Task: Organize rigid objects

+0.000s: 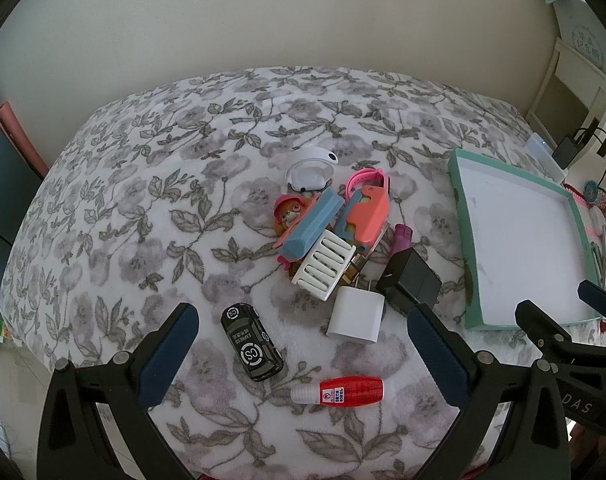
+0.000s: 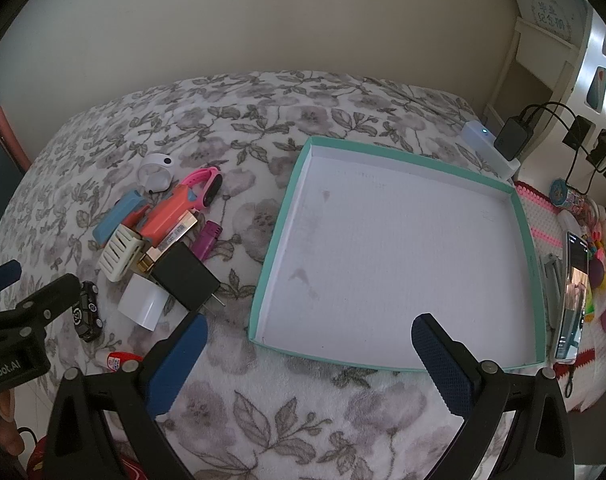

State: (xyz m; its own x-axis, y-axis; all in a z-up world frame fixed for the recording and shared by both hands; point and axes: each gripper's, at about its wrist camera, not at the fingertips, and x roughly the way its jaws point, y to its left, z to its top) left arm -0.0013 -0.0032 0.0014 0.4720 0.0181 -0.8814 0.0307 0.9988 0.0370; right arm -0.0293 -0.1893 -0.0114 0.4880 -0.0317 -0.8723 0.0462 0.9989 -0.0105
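A pile of small objects lies on the floral blanket (image 1: 143,184): a black toy car (image 1: 251,342), a red glue bottle (image 1: 338,391), a white charger (image 1: 356,316), a black charger (image 1: 411,282), a white slotted case (image 1: 323,266), a blue box (image 1: 313,226), a coral case (image 1: 367,216), a pink watch (image 1: 367,178). A teal-rimmed shallow box (image 2: 287,208) with nothing in it lies to the right. My left gripper (image 1: 303,352) is open above the car and glue. My right gripper (image 2: 309,354) is open over the box's near edge.
A white round device (image 1: 311,166) and a purple tube (image 1: 401,238) lie by the pile. A phone (image 2: 571,296), toys and cables crowd the right side. A wall stands behind the bed.
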